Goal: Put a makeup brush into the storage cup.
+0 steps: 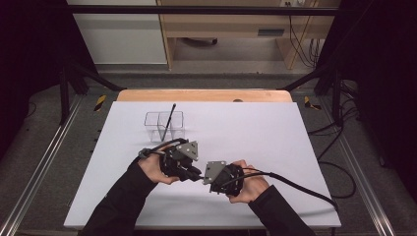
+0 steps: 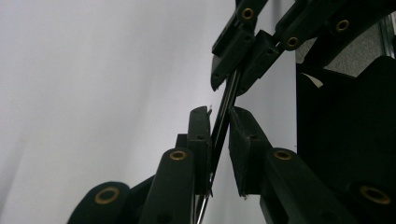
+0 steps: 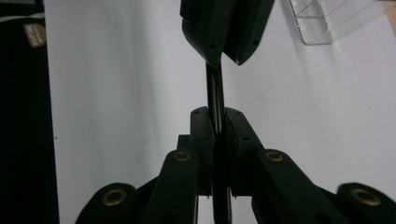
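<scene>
A thin black pen [image 3: 214, 88] is held level above the white table, between my two grippers near the front middle. My right gripper [image 3: 215, 116] is shut on one end of it, both pads pressed against the shaft. My left gripper [image 2: 219, 121] surrounds the other end. The pen [image 2: 218, 137] lies against one of its jaws, and a narrow gap shows at the other. In the high view the left gripper [image 1: 195, 173] and right gripper [image 1: 205, 178] meet tip to tip. A clear divided holder [image 1: 164, 126] stands behind them with another black pen [image 1: 170, 117] leaning in it.
A white sheet [image 1: 255, 132] covers the table, whose wooden far edge [image 1: 204, 95] shows beyond it. The holder's corner [image 3: 327, 23] shows at the upper right of the right gripper view. A black cable [image 1: 295, 189] trails right from the right gripper.
</scene>
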### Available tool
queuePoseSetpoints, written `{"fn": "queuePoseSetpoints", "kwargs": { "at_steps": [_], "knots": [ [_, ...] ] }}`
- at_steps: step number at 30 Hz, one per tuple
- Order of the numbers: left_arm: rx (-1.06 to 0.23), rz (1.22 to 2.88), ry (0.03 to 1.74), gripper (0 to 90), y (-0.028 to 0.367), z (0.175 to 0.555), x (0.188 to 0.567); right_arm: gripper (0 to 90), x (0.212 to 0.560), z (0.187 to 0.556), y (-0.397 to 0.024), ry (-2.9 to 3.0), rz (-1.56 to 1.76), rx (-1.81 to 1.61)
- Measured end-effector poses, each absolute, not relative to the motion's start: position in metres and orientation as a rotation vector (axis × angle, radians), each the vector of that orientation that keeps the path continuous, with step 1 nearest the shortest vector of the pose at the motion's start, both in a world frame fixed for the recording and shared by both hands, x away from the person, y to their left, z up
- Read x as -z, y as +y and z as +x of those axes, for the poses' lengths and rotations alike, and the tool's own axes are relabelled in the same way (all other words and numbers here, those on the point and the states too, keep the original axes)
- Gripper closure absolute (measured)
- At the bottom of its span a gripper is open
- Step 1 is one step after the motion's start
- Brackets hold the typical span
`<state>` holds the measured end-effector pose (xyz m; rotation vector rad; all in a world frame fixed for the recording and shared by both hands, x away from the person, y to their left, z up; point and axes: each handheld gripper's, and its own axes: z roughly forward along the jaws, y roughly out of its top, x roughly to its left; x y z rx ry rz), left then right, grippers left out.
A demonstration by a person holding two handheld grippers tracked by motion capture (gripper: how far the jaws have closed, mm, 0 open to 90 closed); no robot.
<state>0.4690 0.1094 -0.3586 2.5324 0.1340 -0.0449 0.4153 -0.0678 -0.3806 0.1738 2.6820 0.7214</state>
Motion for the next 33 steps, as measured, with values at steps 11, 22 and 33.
{"fn": "queuePoseSetpoints", "kwargs": {
  "at_steps": [11, 22, 33],
  "knots": [
    [-0.058, 2.446, 0.228, 53.2, 0.125, 0.474, 0.354, 84.0, 0.38, 0.421, -0.07, 2.687, 0.255, -0.75],
    [-0.184, 2.351, 0.346, 33.2, 0.142, 0.475, 0.353, 83.9, 0.381, 0.428, -0.08, 2.676, 0.365, -0.789],
    [-0.245, 2.242, 0.488, 22.5, 0.166, 0.472, 0.363, 83.9, 0.381, 0.43, -0.094, 2.644, 0.466, -0.845]
  ]
}}
